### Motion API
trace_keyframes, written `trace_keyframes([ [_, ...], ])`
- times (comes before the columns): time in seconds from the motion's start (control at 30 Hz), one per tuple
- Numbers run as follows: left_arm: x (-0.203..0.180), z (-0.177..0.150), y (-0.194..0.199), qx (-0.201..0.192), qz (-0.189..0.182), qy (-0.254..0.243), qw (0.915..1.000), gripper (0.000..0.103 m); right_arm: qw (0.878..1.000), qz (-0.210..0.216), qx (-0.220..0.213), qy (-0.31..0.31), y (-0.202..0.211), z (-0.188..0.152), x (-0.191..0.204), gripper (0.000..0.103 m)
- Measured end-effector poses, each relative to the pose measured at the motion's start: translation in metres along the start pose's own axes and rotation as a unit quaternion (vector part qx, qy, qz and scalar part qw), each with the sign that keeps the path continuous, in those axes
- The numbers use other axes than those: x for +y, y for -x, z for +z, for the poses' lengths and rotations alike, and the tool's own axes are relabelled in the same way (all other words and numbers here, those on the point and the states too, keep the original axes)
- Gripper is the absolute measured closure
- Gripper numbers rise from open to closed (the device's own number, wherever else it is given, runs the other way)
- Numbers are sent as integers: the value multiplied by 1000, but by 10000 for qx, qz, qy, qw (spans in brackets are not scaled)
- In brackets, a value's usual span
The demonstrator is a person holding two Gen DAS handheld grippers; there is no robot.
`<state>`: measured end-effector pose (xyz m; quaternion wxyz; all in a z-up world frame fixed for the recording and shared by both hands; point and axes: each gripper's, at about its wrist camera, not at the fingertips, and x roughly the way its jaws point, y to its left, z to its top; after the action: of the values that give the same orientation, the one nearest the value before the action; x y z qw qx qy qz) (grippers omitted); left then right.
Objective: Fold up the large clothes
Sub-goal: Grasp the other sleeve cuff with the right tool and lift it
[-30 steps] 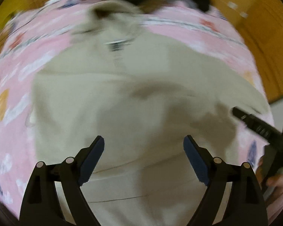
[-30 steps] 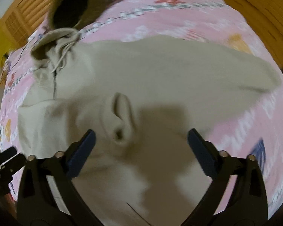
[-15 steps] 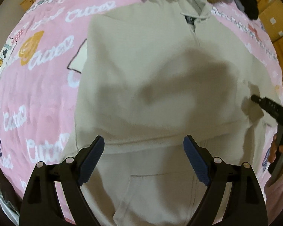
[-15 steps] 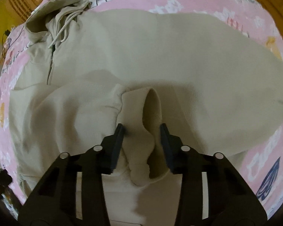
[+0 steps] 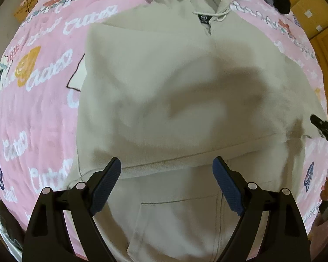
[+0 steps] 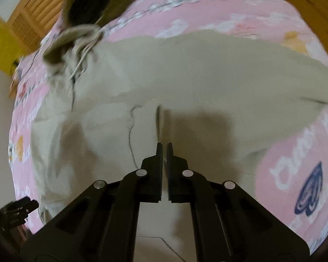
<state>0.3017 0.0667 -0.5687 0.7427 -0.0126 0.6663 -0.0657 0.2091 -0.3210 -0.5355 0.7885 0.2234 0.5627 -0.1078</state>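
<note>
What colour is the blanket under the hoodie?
Pink blanket with white lettering, clearest in the left wrist view.

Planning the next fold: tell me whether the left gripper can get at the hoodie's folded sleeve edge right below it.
Probably yes. The left gripper is open above the hoodie, nothing between them; the sleeve edge lies between its fingers.

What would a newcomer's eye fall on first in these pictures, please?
The beige hoodie spread front-up across the pink printed blanket fills both views. The right tool has just closed, seemingly pinching a fold of the fabric, while the left tool hovers open over the hem.
</note>
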Motion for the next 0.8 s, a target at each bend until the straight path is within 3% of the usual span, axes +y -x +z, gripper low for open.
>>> trace_keyframes([
  [0.23,-1,5,8,1,34,-272,9996,20,9980,100,436,-440,-16,-13,-17,100],
  [0.33,4,5,14,-7,69,-420,9991,20,9949,352,467,-822,-12,-24,-18,100],
  [0.47,13,5,30,2,185,-673,9976,20,9931,291,407,-1060,5,-39,-19,100],
  [0.63,25,11,65,-204,459,-953,9942,17,9857,293,-47,-1656,25,-48,-51,100],
  [0.8,7,22,65,-286,542,-902,9940,17,9754,188,-466,-2147,25,-36,-116,100],
])
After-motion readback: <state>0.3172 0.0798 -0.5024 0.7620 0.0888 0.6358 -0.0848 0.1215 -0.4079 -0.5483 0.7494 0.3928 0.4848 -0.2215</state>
